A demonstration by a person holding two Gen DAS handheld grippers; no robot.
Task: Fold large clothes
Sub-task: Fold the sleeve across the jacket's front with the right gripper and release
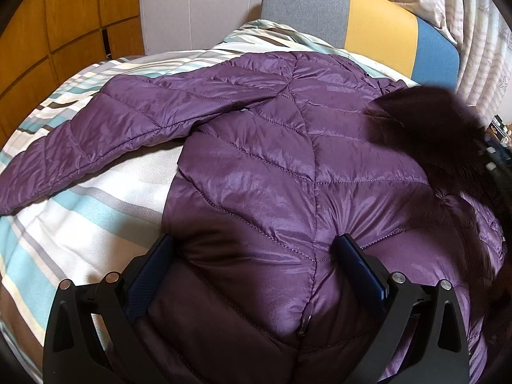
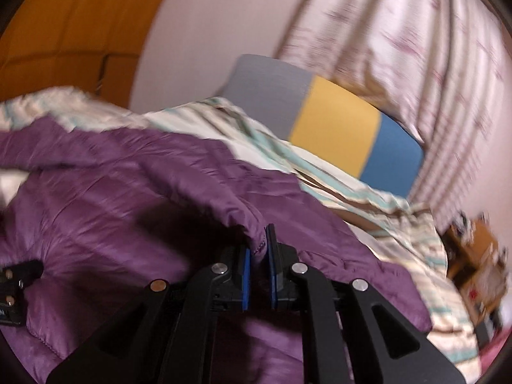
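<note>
A purple quilted jacket (image 1: 272,160) lies spread on a striped bed (image 1: 96,198), with one sleeve (image 1: 96,128) stretched out to the left. My left gripper (image 1: 256,248) is open, its blue-padded fingers (image 1: 348,256) set wide apart over the jacket's lower body. A dark, blurred fold of the jacket (image 1: 425,121) is lifted at the right. In the right wrist view my right gripper (image 2: 260,246) is shut on a hemmed edge of the jacket (image 2: 256,233), which drapes up and to the left over the rest of the jacket (image 2: 112,217). Part of the left gripper (image 2: 14,288) shows at the left edge.
A grey, yellow and blue headboard (image 1: 377,25) stands behind the bed. Patterned curtains (image 2: 400,64) hang to the right, and wooden cabinet doors (image 1: 64,32) fill the left. A cluttered wooden stand (image 2: 476,256) sits beside the bed at the right.
</note>
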